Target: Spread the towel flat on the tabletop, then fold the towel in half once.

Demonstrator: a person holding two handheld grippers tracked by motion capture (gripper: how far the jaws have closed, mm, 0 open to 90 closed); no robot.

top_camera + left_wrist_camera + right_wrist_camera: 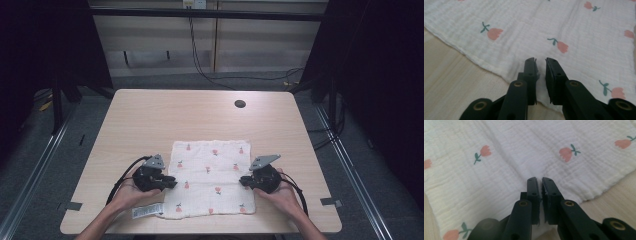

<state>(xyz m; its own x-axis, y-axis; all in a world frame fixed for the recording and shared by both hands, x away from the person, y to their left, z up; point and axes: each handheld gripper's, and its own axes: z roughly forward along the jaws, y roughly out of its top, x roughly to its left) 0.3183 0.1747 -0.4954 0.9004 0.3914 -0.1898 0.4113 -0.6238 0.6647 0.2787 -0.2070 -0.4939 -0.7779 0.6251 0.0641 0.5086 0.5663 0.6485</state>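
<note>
On the table (150,115), grippers (172,183) pinch cloth (210,175).

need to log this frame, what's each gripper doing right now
left gripper: jaws almost closed over the cloth edge; grip cannot be told.
right gripper: shut, apparently pinching the cloth's other edge.

Each black claw, left claw (172,183) and right claw (243,180), carries a grey three-cornered plate on top, brass-coloured pivot screws along its jaw arms, and a black trailing cable; forearms are bare
</note>
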